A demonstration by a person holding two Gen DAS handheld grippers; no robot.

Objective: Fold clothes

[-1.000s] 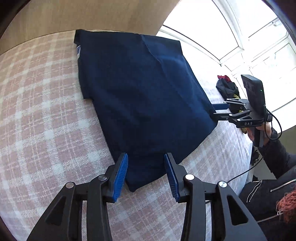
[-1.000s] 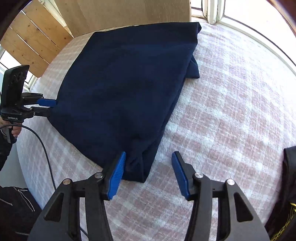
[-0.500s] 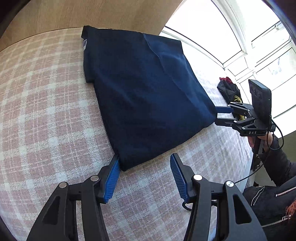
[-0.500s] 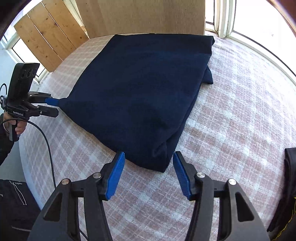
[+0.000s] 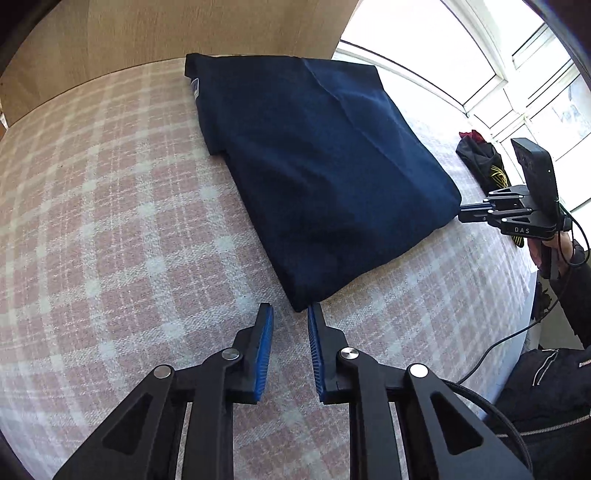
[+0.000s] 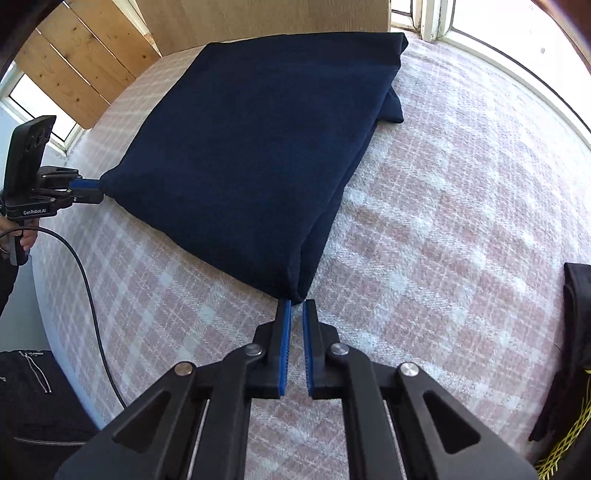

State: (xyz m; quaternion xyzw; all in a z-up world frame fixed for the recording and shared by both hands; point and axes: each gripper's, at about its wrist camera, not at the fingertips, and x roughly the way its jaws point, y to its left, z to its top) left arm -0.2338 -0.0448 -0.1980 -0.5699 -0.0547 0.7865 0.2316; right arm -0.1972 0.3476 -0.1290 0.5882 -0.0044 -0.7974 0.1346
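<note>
Left wrist | one navy garment [image 5: 325, 177] (folded) | two tongs closing: left tongs [image 5: 290, 314], right tongs [image 6: 296, 304]

A pink-and-white plaid blanket [image 5: 110, 229] covers the bed in both views. Straight ahead of the claw stands a plain light wooden panel [image 5: 166, 33], with pine slats [image 6: 85, 70] up to the left in the right wrist view. White-framed windows [image 5: 517, 62] curve round ahead and to the right, pouring in strong daylight. A dark bundle with yellow netting [image 6: 565, 406] lies at the right.
</note>
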